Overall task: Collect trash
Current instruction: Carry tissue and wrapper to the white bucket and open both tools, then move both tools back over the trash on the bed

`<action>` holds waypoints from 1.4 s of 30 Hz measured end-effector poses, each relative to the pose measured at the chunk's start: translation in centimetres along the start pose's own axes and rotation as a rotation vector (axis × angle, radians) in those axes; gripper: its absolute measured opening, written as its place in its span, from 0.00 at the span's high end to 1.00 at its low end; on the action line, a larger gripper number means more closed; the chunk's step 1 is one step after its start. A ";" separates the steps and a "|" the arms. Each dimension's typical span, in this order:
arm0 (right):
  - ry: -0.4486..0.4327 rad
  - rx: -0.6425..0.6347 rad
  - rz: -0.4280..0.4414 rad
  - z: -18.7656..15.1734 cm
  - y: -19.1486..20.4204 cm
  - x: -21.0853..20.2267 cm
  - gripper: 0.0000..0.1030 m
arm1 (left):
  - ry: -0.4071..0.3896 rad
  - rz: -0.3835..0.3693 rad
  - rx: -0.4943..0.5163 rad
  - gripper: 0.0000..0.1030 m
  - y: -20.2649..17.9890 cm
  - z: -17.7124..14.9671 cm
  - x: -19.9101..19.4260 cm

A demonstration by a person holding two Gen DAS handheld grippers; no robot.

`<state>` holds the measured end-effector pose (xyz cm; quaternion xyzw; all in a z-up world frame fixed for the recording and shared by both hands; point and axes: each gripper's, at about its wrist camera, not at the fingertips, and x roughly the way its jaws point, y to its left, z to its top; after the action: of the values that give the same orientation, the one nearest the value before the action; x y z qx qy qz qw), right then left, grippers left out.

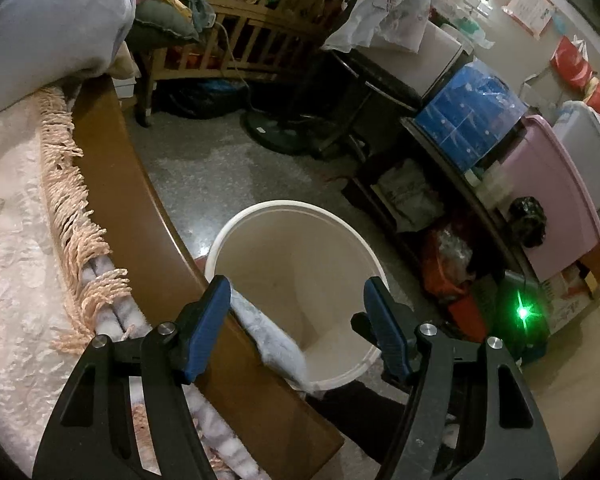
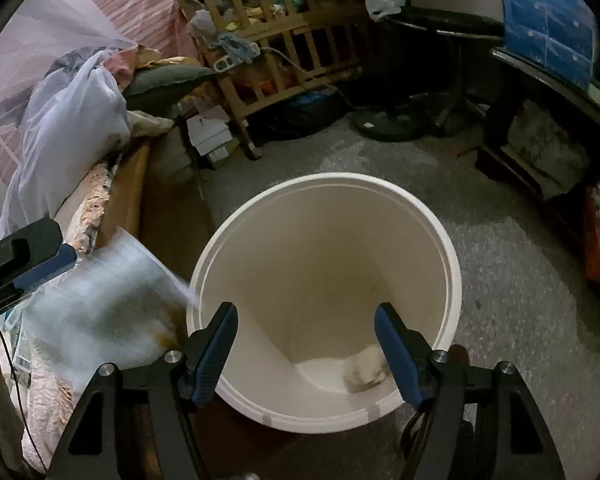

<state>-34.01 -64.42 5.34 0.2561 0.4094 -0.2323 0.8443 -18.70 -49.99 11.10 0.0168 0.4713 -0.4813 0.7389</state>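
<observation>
Left wrist view: the left gripper [image 1: 296,296] is seen with its blue jaws apart and nothing between them, poised above a white bucket [image 1: 260,210] standing on the floor beside a wooden bed edge [image 1: 140,216]. A blurred, pale plastic wrapper [image 1: 272,336] is seen draped at the bucket's near rim, below the gripper; whether it is inside or outside cannot be told.

Right wrist view: the right gripper [image 2: 306,320] is shown with jaws apart and empty, directly over the bucket [image 2: 452,280]. A crumpled scrap [image 2: 366,368] is seen lying on the bucket's bottom. The wrapper [image 2: 108,300] appears mostly outside the rim, at its left, motion-blurred.

It is judged that the wrapper could catch on the rim and slide to the floor or bed, since it looks unsupported and off-centre.
</observation>
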 end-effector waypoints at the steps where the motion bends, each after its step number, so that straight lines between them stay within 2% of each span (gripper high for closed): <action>1: 0.003 0.001 0.004 0.0 0.0 0.1 0.34 | 0.001 0.001 0.001 0.34 -0.1 0.0 -0.1; 5: -0.004 0.000 0.006 -0.1 -0.1 -0.1 0.34 | -0.012 0.030 0.015 0.34 -0.1 -0.3 -0.9; 16: -0.012 -0.038 0.030 -0.6 1.7 -0.5 0.33 | -0.102 0.237 0.025 0.34 2.4 -3.0 -5.5; 21: -0.037 -0.105 0.036 -0.7 4.9 -1.8 0.33 | -0.110 0.356 0.017 0.34 3.8 -4.7 -8.1; 30: -0.073 -0.202 0.112 -1.4 12.0 -4.3 0.33 | -0.156 0.434 -0.036 0.34 7.0 -7.2 -13.7; 36: -0.072 -0.260 0.171 -2.1 16.7 -5.1 0.31 | -0.207 0.508 -0.061 0.34 8.6 -8.3 -17.2; 42: -0.072 -0.313 0.207 -3.0 20.5 -5.7 0.31 | -0.251 0.551 -0.094 0.34 10.3 -9.2 -20.2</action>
<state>-26.53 -45.87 13.28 0.1538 0.3817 -0.0866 0.9073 -19.33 -26.00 15.92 0.0501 0.3760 -0.2387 0.8940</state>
